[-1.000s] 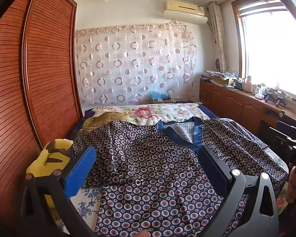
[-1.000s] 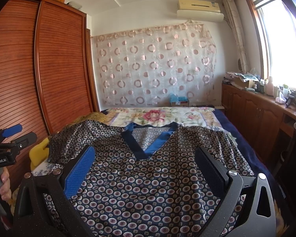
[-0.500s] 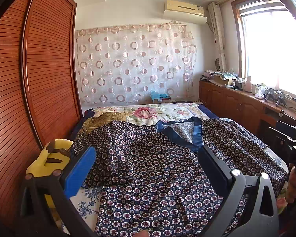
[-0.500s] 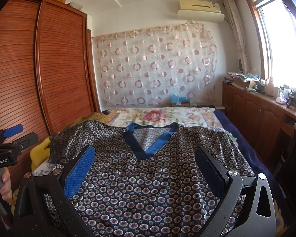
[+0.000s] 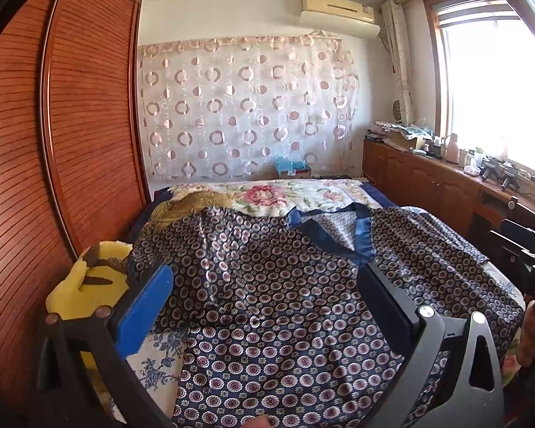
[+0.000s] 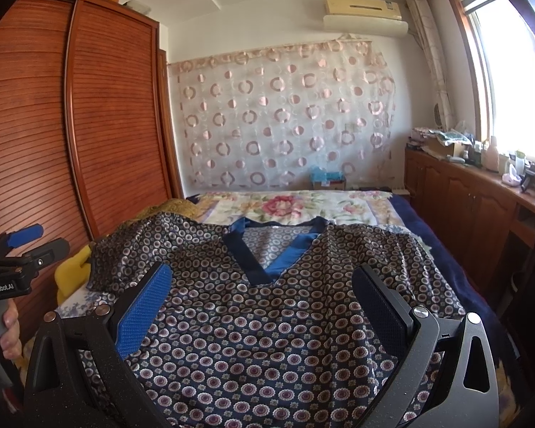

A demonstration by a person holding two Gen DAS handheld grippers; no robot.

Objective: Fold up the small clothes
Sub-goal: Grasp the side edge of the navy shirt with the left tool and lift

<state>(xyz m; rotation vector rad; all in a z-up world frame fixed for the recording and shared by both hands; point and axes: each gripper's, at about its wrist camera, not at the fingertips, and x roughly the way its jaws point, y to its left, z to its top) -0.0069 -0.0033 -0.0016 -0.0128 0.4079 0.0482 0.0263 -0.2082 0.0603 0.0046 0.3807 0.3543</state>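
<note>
A dark blue top (image 5: 285,285) printed with small round flowers, with a plain blue V-neck band (image 6: 267,264), lies spread flat on the bed, neck away from me; it also shows in the right wrist view (image 6: 267,339). My left gripper (image 5: 264,278) is open and empty above the shirt's left half. My right gripper (image 6: 260,281) is open and empty above the shirt's middle, below the neckline. The left gripper also shows at the left edge of the right wrist view (image 6: 21,246).
A floral bedspread (image 5: 267,196) covers the bed behind the shirt. A yellow plush toy (image 5: 89,281) and a brownish cloth (image 5: 192,203) lie at the bed's left side by the wooden wardrobe (image 5: 71,125). A cluttered wooden cabinet (image 5: 446,182) runs along the right under the window.
</note>
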